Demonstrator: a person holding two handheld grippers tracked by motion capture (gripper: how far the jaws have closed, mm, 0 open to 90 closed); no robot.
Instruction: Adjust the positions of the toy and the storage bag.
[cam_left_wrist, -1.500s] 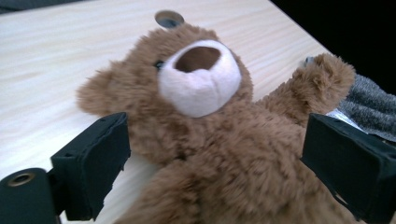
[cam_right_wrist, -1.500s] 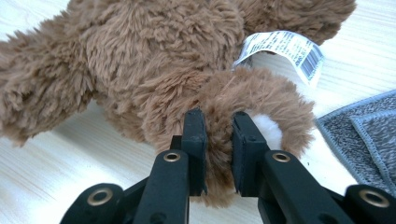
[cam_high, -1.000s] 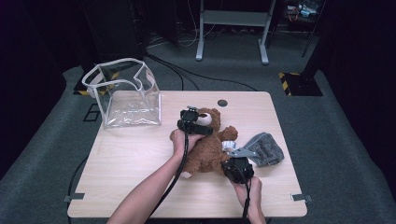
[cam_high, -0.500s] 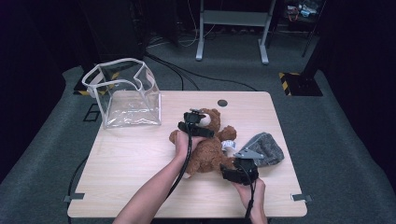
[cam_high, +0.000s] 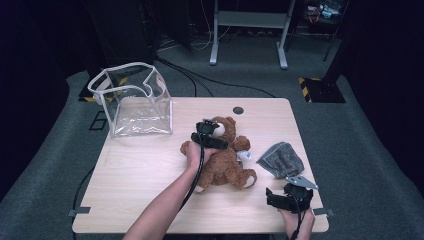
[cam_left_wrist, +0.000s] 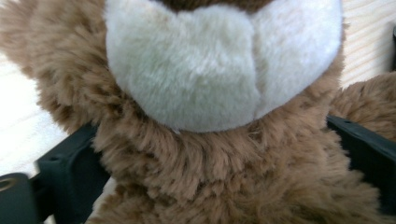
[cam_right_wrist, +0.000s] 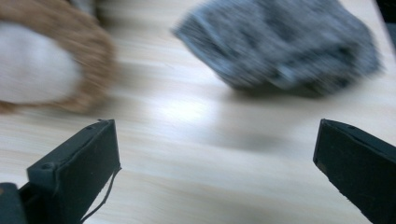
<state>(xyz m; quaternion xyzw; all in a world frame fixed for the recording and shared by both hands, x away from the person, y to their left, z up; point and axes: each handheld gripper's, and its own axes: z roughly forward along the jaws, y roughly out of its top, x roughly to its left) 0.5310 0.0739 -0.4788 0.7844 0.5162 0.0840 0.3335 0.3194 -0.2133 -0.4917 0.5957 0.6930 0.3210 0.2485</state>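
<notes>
Landmark: teddy bear (cam_high: 225, 160), brown, lying on its back near the middle of the desk (cam_high: 130, 190); we give all places from it.
Left tool (cam_high: 208, 134): at the bear's head end. Its jaws have just been closing, and in the left gripper view the bear's neck sits between them, below the pale muzzle, with fur pressed against both black jaws. We read this as a grip on the bear.
Right tool (cam_high: 286, 198): on the near side of the bear's feet, well apart from it. Its jaws have just been opening and now stand wide, with only bare desk between them.
Grey cloth (cam_high: 281, 159): crumpled just beside the bear's foot end, beyond the right tool.
Clear bag (cam_high: 135, 105): upright and open-topped, off the bear's head end towards the far corner of the desk.
Risk 1: we judge the hold may catch mostly plush. On a lift the fur could slip and the bear drop.
Risk 2: held by the neck alone, the body would hang and swing, and could knock over the light bag or snag its rim.
Risk 3: the legs could drag the cloth along.
Count: one bear, one cloth, one bag, two tools, one desk.
</notes>
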